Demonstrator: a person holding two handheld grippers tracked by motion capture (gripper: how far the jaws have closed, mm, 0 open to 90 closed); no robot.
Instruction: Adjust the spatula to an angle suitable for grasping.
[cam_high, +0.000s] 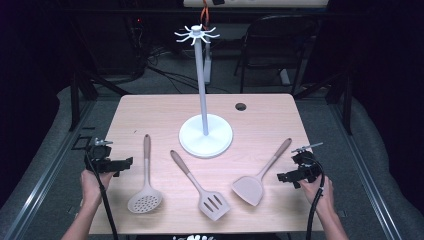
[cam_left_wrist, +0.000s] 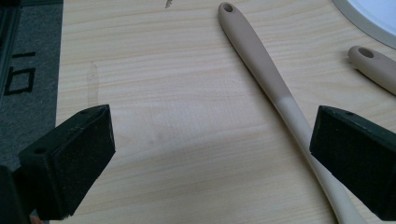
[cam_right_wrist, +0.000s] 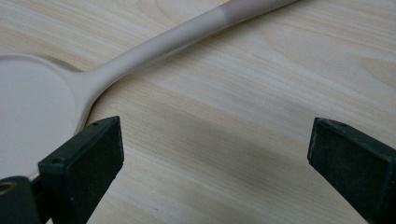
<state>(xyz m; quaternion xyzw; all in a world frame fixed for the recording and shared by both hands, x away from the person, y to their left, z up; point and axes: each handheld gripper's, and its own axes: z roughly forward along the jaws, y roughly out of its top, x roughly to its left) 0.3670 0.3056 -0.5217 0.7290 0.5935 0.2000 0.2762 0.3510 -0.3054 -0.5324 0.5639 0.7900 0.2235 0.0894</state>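
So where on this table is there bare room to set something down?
Bare table lies along the far edge, left and right of the white stand. Crowded: the near half, where the skimmer, slotted turner and solid turner lie between the open left tool and right tool.

Left tool (cam_high: 116, 164) and right tool (cam_high: 289, 176) low, level, pointed inward, jaws wide apart.

Solid spatula (cam_right_wrist: 32, 107) — blade cut off at the left edge; skimmer (cam_left_wrist: 280, 98) — bowel-end hidden behind the gripper.
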